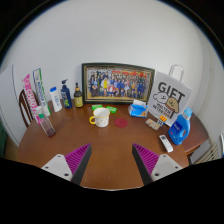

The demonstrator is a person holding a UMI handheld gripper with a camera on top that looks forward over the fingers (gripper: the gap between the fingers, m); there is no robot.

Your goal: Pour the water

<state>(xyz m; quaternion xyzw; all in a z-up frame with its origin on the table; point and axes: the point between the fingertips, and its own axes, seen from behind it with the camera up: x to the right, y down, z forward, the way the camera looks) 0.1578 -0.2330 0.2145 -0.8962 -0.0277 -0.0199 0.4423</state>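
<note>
A white mug point(101, 117) with a yellowish inside stands near the middle of the round wooden table point(110, 150), with a green cup or lid point(99, 109) right behind it. To its right a red cup point(139, 107) sits on a blue saucer point(137, 112). A small pink object point(121, 124) lies between them. My gripper point(112, 160) hangs over the near part of the table, open, its two magenta pads point(77, 157) wide apart with only bare wood between them. All of these things stand well beyond the fingers.
A framed group photo point(118, 83) leans against the wall at the back. Bottles point(66, 95) and a tall pink box point(30, 97) stand at the left. A white "GIFT" bag point(167, 99), a blue spray bottle point(181, 127) and small items crowd the right side.
</note>
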